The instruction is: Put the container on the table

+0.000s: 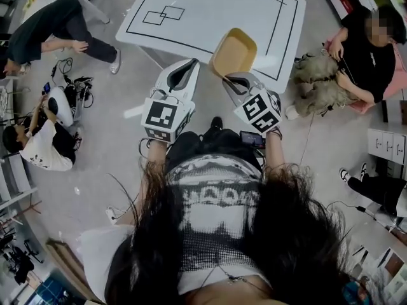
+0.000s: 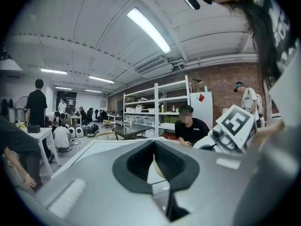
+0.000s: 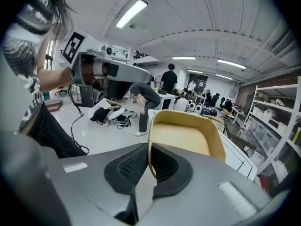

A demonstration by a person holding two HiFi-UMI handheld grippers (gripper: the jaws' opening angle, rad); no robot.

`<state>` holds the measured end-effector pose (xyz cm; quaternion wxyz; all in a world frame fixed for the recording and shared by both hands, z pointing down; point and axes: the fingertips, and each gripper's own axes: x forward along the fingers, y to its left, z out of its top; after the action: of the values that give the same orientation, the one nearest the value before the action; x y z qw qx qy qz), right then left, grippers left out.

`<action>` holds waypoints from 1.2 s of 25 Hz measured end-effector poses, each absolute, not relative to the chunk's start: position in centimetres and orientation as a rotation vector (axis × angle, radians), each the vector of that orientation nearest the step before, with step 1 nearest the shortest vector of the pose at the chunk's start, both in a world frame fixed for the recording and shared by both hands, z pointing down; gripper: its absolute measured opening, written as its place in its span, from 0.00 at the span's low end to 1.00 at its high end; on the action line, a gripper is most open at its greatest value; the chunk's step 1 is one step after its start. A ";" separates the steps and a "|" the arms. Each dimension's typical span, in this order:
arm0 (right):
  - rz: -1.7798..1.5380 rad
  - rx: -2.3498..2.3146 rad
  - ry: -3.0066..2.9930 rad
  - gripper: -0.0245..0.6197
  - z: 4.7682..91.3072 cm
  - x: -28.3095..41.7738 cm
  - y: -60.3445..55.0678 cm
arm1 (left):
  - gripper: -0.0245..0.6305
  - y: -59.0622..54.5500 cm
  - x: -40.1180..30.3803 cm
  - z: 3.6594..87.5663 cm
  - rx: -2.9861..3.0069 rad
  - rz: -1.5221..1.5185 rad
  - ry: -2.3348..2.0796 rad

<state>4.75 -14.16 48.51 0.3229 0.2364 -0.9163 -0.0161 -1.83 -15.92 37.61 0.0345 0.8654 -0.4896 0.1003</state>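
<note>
In the head view there are two grippers, one container and one white table [image 1: 210, 11]. At centre frame the right gripper [image 1: 230, 78] clamps the near rim of the container [image 1: 234, 51], a shallow mustard-yellow tray with rounded corners held tilted over the table's near edge, and the left gripper [image 1: 189, 65] beside it carries nothing. In the left gripper view the left gripper [image 2: 153, 161] has its jaws drawn narrow with nothing between them, and in the right gripper view the right gripper [image 3: 148, 161] pinches the thin yellow rim of the single container [image 3: 183, 138], whose empty inside shows at centre

My head view cuts the surface [image 1: 210, 18] at the top; right tongs [image 1: 227, 80] hide the near rim of the container [image 1: 234, 53].
</note>
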 end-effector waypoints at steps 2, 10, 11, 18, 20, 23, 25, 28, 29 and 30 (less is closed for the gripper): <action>-0.045 0.605 -2.400 0.06 49.0 5.0 -15.5 | 0.04 -16.9 -1.5 37.9 2.652 0.324 -1.508; -0.049 0.568 -2.399 0.07 50.0 4.4 -19.3 | 0.04 -19.8 -1.9 38.6 2.636 0.363 -1.513; -0.049 0.569 -2.395 0.06 50.1 4.3 -19.9 | 0.04 -20.3 -2.1 38.6 2.637 0.362 -1.511; -0.047 0.601 -2.341 0.06 50.9 3.6 -25.6 | 0.04 -25.5 -3.1 39.0 2.674 0.353 -1.458; -0.042 0.616 -2.310 0.06 51.2 3.2 -28.0 | 0.04 -27.5 -3.9 39.2 2.690 0.351 -1.431; -0.035 0.630 -2.273 0.06 51.9 2.4 -32.0 | 0.04 -31.1 -5.2 39.4 2.710 0.358 -1.390; -0.036 0.633 -2.245 0.06 52.4 1.8 -35.0 | 0.04 -33.6 -6.1 39.3 2.733 0.365 -1.358; -0.043 0.634 -2.192 0.06 53.5 0.9 -39.7 | 0.04 -37.0 -7.6 39.0 2.759 0.361 -1.321; -0.044 0.634 -2.176 0.06 53.9 0.6 -41.2 | 0.04 -37.9 -8.1 38.9 2.764 0.358 -1.311; -0.044 0.633 -2.159 0.06 54.3 0.3 -42.7 | 0.04 -38.7 -8.7 38.9 2.768 0.354 -1.302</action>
<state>0.26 -42.68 54.34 0.4309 0.2539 -0.8658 -0.0178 -8.70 -38.74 38.89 0.0311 0.8985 -0.4225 0.1147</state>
